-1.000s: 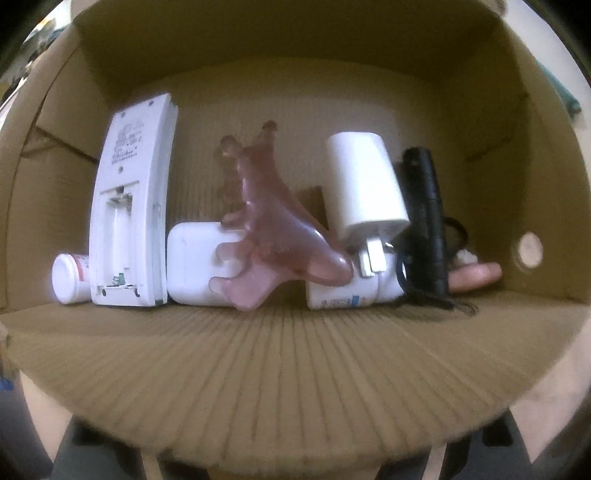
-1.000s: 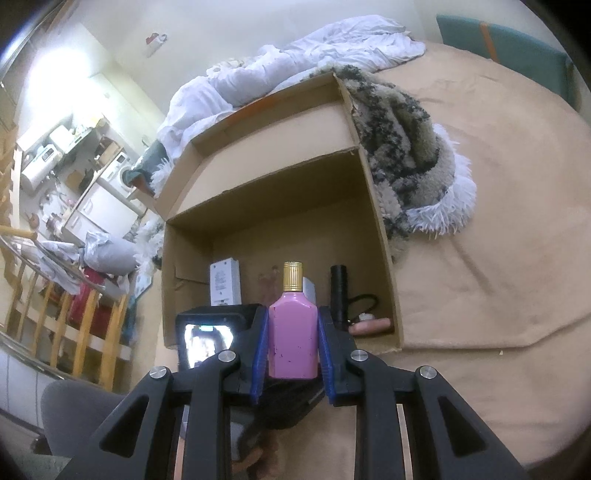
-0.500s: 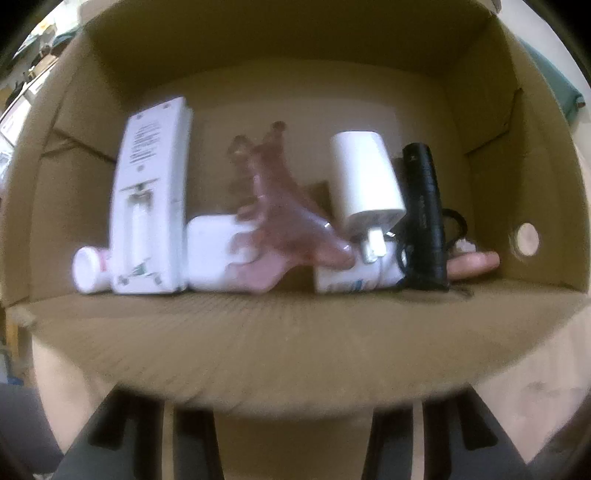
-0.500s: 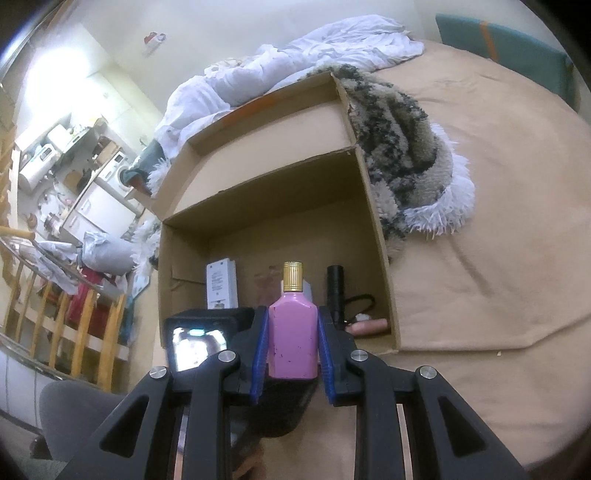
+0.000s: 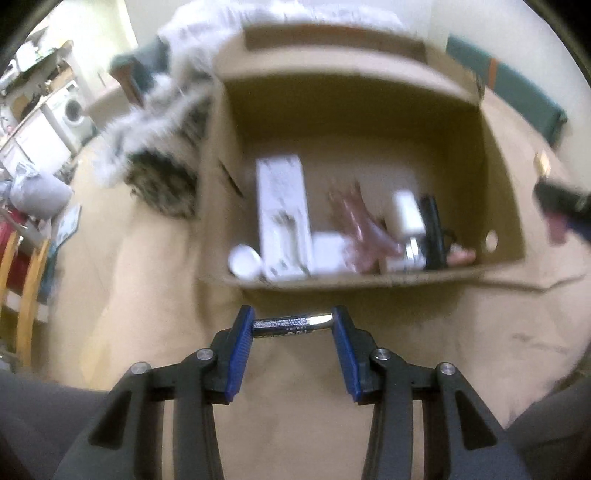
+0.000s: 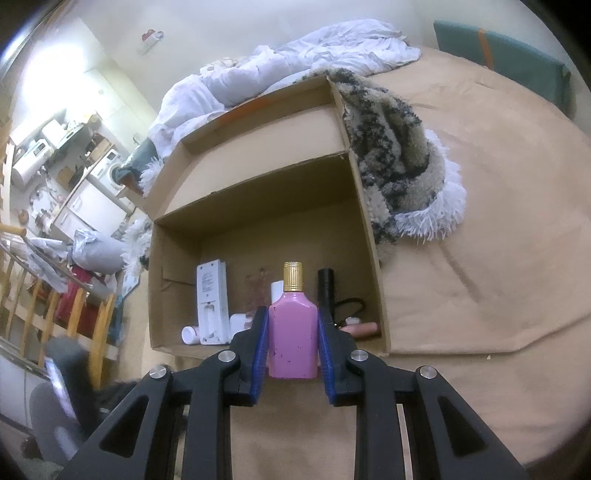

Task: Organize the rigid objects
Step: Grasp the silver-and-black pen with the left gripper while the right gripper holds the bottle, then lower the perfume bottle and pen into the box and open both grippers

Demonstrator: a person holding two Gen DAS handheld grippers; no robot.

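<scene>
Matte brown corrugated cardboard box (image 6: 364,236), glossy metal battery (image 5: 293,323) wrapped in a dark printed label, smooth pink bottle (image 6: 293,338) with ribbed gold metallic cap (image 6: 293,275). Shaggy fuzzy blanket (image 6: 402,162), matte tan cloth on the bed (image 6: 498,229), rumpled white duvet (image 6: 295,62).

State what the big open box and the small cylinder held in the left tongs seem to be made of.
Brown open-topped box: corrugated cardboard, matte, with raw cut edges and fold creases. Small cylindrical battery in the left tongs: probably metal under a printed wrap; one end gleams silver.

A bed with a tan sheet (image 6: 498,221), rumpled white duvet (image 6: 295,62), cream wall (image 6: 221,26), and a washing machine (image 6: 107,162) beyond.
</scene>
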